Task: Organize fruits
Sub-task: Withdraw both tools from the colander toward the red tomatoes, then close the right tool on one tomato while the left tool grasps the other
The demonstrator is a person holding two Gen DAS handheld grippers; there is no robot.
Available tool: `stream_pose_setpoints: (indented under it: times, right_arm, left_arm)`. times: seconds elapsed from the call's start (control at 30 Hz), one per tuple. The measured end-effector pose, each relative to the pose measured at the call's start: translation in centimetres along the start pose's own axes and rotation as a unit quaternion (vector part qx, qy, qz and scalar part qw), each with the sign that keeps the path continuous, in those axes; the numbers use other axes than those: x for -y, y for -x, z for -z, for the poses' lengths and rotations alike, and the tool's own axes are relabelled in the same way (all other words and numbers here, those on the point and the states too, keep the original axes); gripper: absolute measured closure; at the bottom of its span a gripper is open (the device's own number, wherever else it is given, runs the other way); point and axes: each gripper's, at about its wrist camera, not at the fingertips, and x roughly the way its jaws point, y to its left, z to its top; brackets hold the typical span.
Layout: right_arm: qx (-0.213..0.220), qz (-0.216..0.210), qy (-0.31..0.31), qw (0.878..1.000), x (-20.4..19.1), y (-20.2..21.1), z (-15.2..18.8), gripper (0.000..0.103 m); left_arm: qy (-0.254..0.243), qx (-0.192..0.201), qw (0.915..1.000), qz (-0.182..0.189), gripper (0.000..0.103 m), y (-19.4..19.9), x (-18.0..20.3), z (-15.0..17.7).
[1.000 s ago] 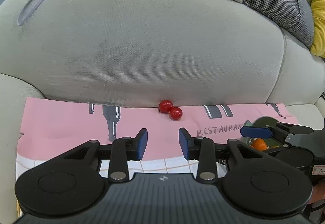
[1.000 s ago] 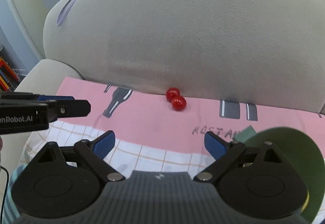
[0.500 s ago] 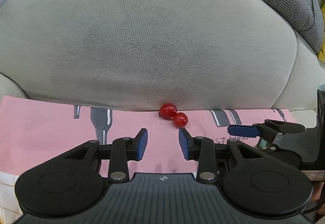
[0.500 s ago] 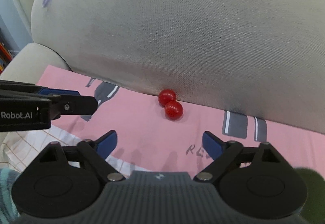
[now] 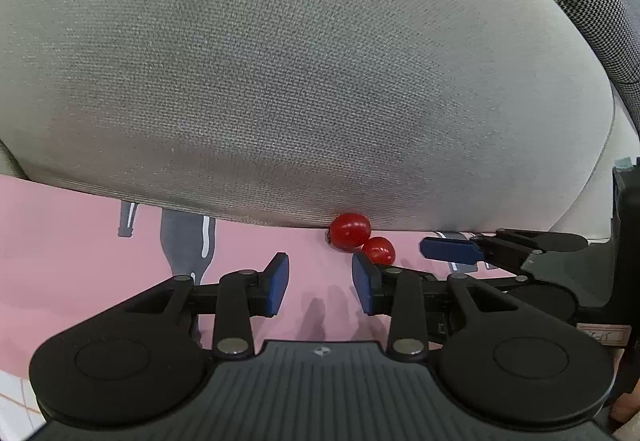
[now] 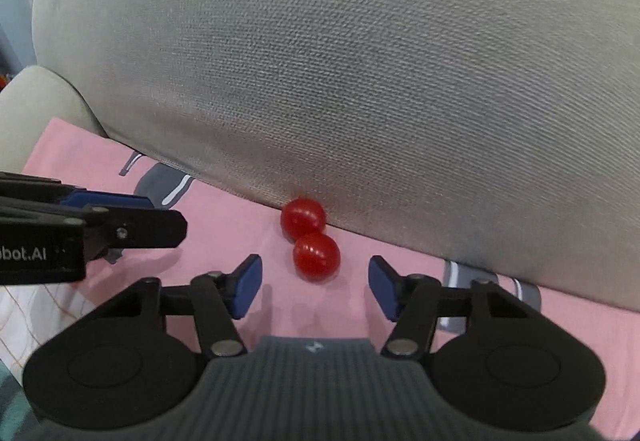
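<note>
Blue-padded right gripper (image 6: 315, 287): jaws closing, nothing gripped; near tomato (image 6: 316, 256) just ahead of the gap.
Left gripper (image 5: 320, 283): narrowly parted, empty.
Tomatoes: touching, far tomato (image 6: 303, 219) against grey cushion (image 6: 360, 61).
Base: pink cloth (image 6: 224, 225).

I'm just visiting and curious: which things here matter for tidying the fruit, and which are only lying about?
For the job:
- two small round red fruits
- right gripper, closing, nothing between its pads yet
- left gripper

Just there:
- pink printed cloth
- grey woven sofa cushion
</note>
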Motion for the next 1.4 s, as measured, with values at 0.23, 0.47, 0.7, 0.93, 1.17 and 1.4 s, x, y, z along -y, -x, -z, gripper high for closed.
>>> stream_pose_setpoints:
  times: [0.23, 0.47, 0.7, 0.93, 1.17, 1.4]
  right_arm:
    - [-0.009, -0.001, 0.014, 1.0, -0.3, -2.0, -0.6, 0.062]
    - [-0.02, -0.012, -0.005, 1.0, 0.5, -3.4, -0.6, 0.074]
    - [-0.032, -0.012, -0.021, 0.999, 1.8, -2.7, -0.6, 0.075]
    - [-0.036, 0.016, -0.036, 0.999, 4.2, -1.4, -0.5, 0.075]
    - [-0.033, 0.014, -0.047, 0.998, 5.2, -0.9, 0.1, 0.075]
    - [-0.031, 0.002, -0.05, 0.998, 5.1, -0.6, 0.4, 0.075]
  left_arm:
    - [0.002, -0.006, 1.0, 0.004, 0.062, -1.0, -0.1, 0.0]
    - [-0.002, -0.008, 0.9999, 0.015, 0.062, -2.1, 0.4, -0.6]
    - [-0.004, -0.016, 0.9995, 0.027, 0.061, -3.8, 1.4, -1.4]
    - [-0.005, -0.031, 0.9994, 0.016, 0.051, -6.8, 2.8, -1.7]
    - [-0.017, -0.032, 0.9993, -0.008, 0.049, -8.7, 3.7, -1.4]
    - [-0.013, -0.045, 0.9987, -0.022, 0.052, -10.6, 4.2, -1.1]
